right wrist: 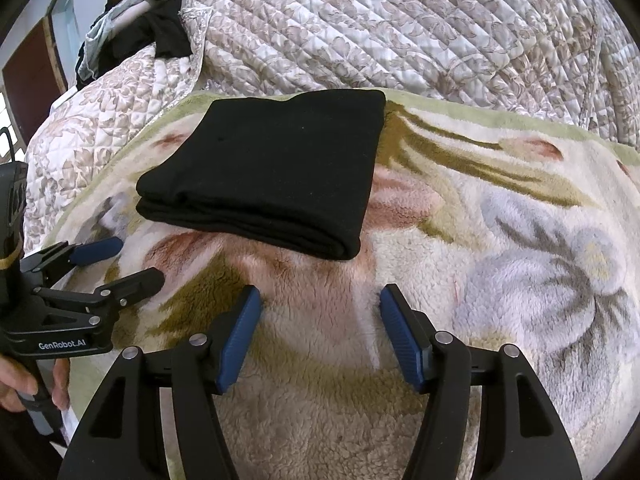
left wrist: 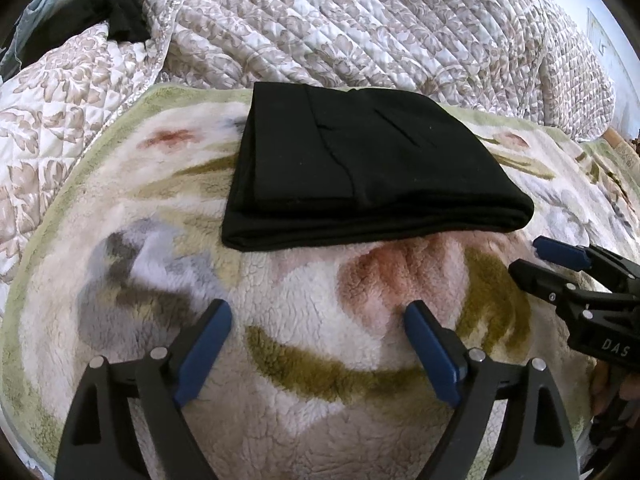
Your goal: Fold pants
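Now the folded black pants [left wrist: 360, 164] lie on the fleece blanket [left wrist: 320, 360], above centre frame, beyond my fingertips.
My left gripper [left wrist: 318, 320] and right gripper [right wrist: 320, 304] gape, nothing between them. Only the right view shows my hand [right wrist: 20, 384], lower left.

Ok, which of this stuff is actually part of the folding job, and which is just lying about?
Part of the job:
- black pants, folded, on the fleece blanket
- left tongs, open
- right tongs, open

Lying about:
- quilted bedspread
- dark clothes heaped at the back
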### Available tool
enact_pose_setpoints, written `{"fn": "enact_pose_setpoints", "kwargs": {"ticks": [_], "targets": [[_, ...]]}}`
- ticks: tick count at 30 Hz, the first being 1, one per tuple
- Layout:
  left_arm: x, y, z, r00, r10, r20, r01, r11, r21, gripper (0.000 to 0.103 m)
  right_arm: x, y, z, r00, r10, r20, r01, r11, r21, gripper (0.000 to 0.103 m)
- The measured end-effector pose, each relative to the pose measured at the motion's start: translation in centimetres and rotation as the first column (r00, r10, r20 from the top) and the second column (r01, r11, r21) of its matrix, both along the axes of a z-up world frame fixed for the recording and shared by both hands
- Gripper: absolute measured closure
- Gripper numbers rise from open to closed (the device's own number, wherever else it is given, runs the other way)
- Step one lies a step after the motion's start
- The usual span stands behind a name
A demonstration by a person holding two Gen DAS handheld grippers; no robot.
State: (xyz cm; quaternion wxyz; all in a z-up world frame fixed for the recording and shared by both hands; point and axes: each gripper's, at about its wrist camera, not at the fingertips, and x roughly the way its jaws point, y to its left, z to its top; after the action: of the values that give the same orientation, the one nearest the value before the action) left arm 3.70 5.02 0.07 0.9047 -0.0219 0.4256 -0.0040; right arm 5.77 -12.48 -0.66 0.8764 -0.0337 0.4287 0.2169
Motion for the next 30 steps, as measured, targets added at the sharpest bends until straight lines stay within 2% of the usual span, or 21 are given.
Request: {"fn": "enact_pose_setpoints", "kwargs": {"ticks": [16, 22, 30], "targets": [[0.21, -0.11, -0.03, 1.000, -0.013, -0.017, 0.013, 1.000, -0.003, 0.007, -0.21, 0.22, 0.05, 1.000, -0.004, 0.010, 0.004, 1.000, -0.017, 0.040], [0.32, -0.37, -0.08, 1.000, -0.009, -0.020, 0.010, 1.000, 0.018, 0.007, -0.17, 0.25, 0.05, 1.000, -0.004, 0.013, 0.004, 1.000, -0.024, 0.040], [0.41, -0.42, -0.09, 1.000, -0.007, -0.027, 0.007, 1.000, 0.025, 0.007, -0.39, 0.71, 0.03, 0.999, -0.007, 0.031, 0.009, 0.997, -0.071, 0.039]]}}
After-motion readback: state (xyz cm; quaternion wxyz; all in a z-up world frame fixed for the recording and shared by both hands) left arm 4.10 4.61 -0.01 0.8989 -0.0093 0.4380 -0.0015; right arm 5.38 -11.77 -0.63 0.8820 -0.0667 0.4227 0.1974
